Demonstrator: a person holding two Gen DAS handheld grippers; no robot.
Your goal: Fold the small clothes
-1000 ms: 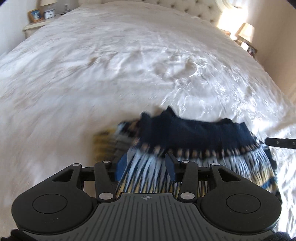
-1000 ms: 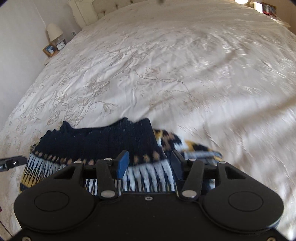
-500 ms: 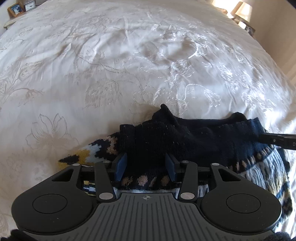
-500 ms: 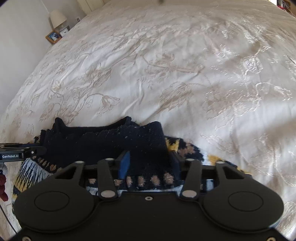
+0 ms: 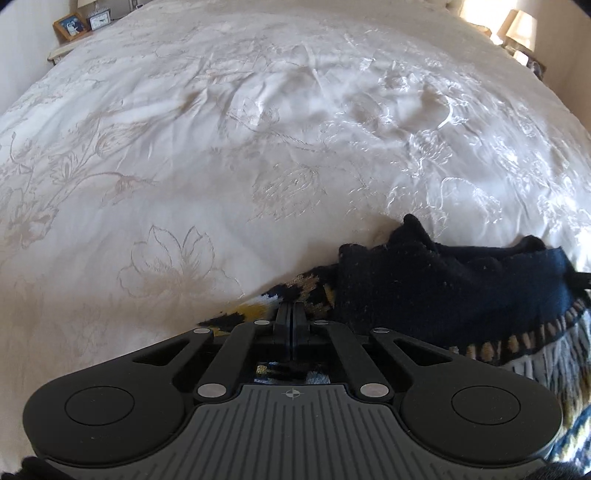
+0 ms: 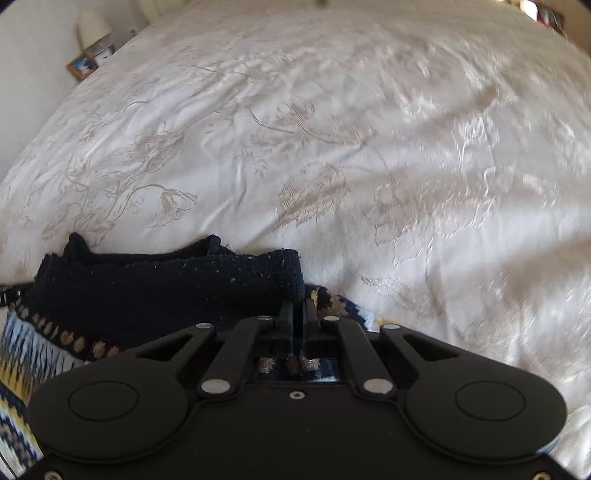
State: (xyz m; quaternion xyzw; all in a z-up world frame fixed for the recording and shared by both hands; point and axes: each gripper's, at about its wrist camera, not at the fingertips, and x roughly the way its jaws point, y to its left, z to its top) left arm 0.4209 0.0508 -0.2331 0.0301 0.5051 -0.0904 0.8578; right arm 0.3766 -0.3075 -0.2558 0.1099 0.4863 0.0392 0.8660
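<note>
Left tongs [image 5: 291,314] and right tongs [image 6: 297,312] (both pinched together) clamp the sweater [image 5: 443,295] on the bedspread [image 5: 258,147].

Daylight floods my left view from the top right, where a lit lamp [image 5: 521,24] glows and the satin bedspread [image 5: 258,147] throws bright glare. My right view is softer, its right side smeared by motion blur. Both fisheye pictures bend and darken at the corners. Shadow pools around the dark knit garment [image 6: 166,288].

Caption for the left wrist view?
Left gripper shut on a patterned knit sweater lying on a white embroidered bedspread.
</note>
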